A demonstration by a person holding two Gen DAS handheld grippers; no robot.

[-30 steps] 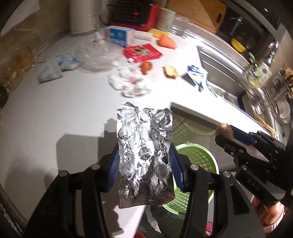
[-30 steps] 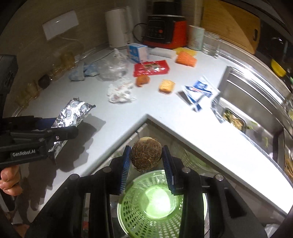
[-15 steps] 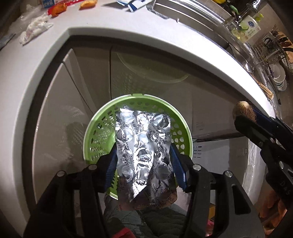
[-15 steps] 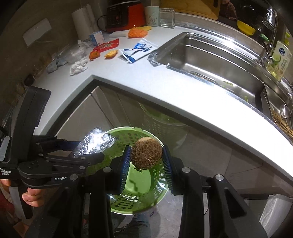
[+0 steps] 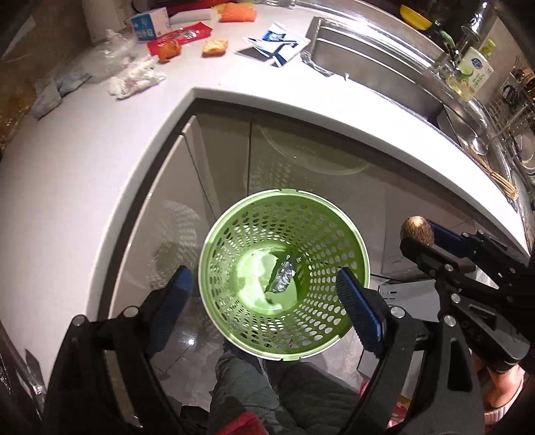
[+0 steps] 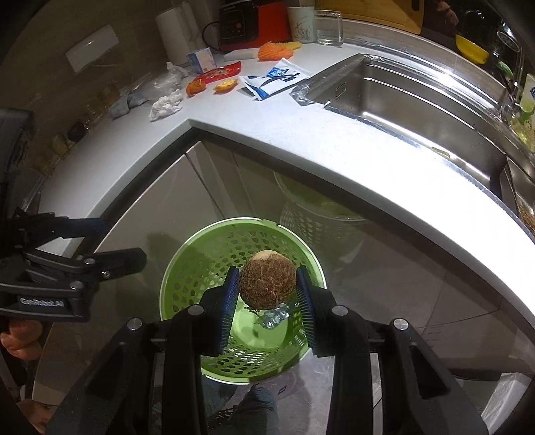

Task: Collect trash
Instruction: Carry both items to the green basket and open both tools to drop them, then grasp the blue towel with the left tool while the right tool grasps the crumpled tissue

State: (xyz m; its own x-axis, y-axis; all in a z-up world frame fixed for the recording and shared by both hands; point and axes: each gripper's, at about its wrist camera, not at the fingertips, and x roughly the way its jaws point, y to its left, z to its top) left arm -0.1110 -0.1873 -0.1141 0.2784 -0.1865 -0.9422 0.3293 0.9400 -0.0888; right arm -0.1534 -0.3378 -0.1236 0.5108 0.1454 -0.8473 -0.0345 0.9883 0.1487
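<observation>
A green perforated basket (image 5: 354, 241) stands on the floor below the counter corner; it also shows in the right wrist view (image 6: 187, 264). A silver foil blister pack (image 5: 283, 278) lies at its bottom, also seen in the right wrist view (image 6: 276, 316). My left gripper (image 5: 267, 299) is open and empty above the basket. My right gripper (image 6: 267, 287) is shut on a brown hairy round husk (image 6: 267, 279) above the basket; the husk shows in the left wrist view (image 5: 417, 229) to the right of the rim.
The white counter (image 5: 83, 160) holds a crumpled white tissue (image 5: 135, 78), a red wrapper (image 5: 182, 36), orange scraps (image 5: 214, 47), a blue-white packet (image 5: 277, 41) and a small carton (image 5: 147, 26). A steel sink (image 6: 401, 93) lies to the right. My legs (image 5: 254, 384) are below the basket.
My left gripper opened and the foil blister pack dropped into the green basket. My right gripper moved over the basket, still holding the husk.
</observation>
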